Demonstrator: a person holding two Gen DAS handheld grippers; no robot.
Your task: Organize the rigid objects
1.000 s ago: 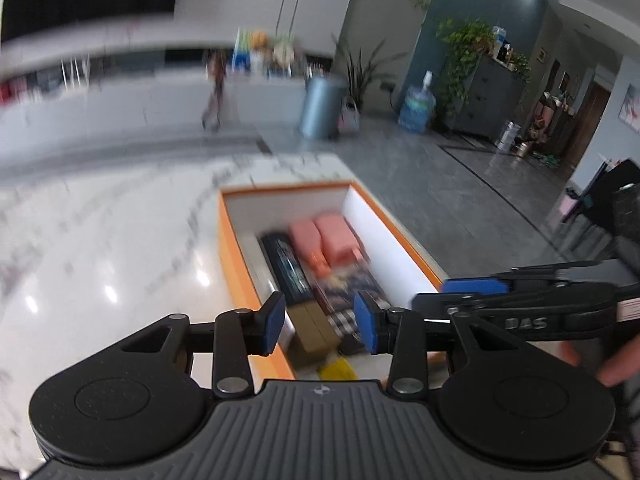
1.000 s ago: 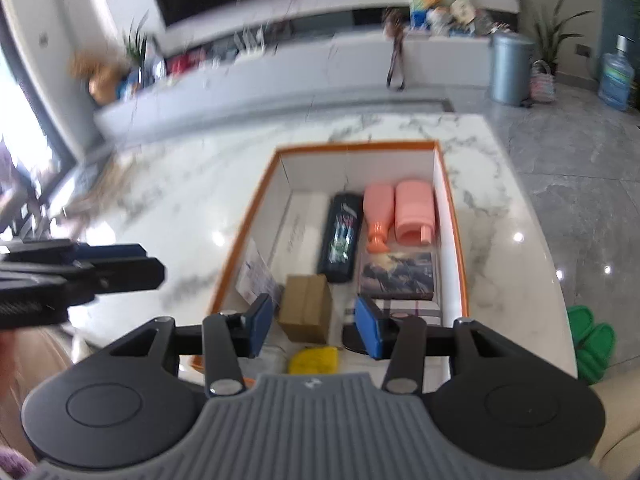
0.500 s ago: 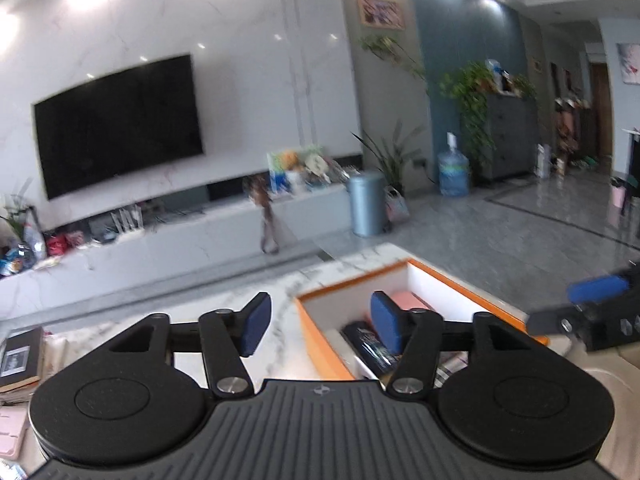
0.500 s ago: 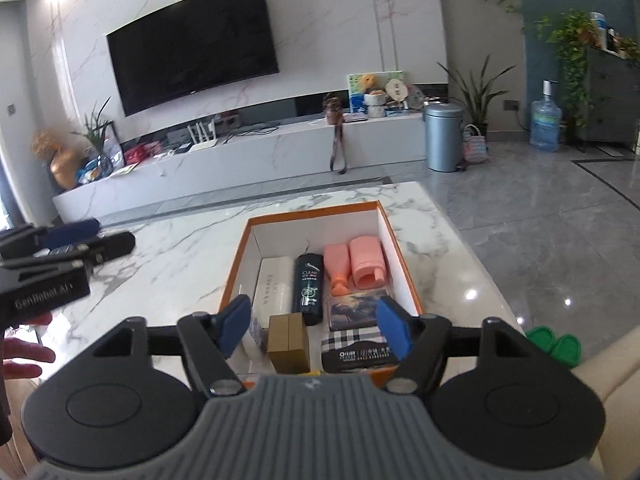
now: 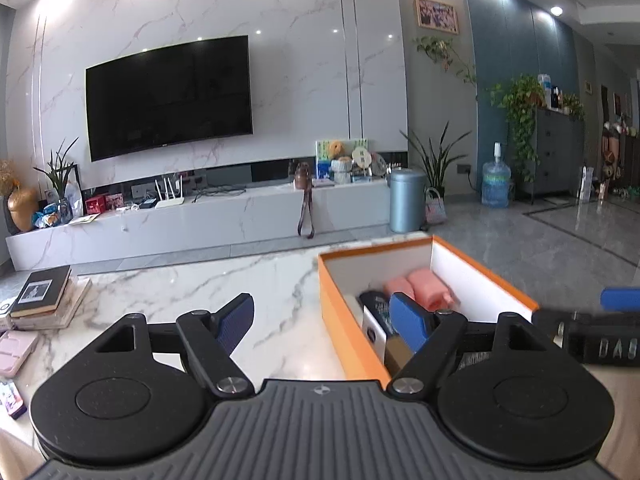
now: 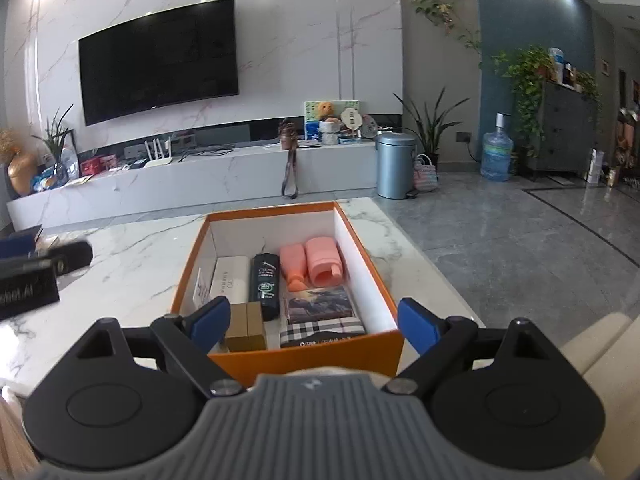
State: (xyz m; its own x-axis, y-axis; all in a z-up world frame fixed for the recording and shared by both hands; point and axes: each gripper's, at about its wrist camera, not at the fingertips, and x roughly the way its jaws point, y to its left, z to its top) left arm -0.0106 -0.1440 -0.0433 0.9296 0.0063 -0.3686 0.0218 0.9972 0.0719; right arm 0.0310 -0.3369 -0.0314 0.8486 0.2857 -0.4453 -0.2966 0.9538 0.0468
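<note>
Two grippers hang before the orange box (image 6: 304, 354) on the marble surface (image 6: 132, 264), and we hold nothing: the left gripper (image 5: 322, 322) and the right gripper (image 6: 314, 322) have just been spreading their jaws, which now stand wide and released with nothing between them. The box sits near the right edge of the surface, already packed in rows: a white carton (image 6: 231, 280), a black CLEAR shampoo bottle (image 6: 265, 280), two pink bottles (image 6: 310, 262), a picture-printed box (image 6: 320, 300), a brown carton (image 6: 246, 326) and a plaid packet (image 6: 322, 330). To our left lie stacked books (image 5: 44, 298) and a pink case (image 5: 16, 350). We judge these come next; we should approach low, straddle one squarely and close on flat sides.
</note>
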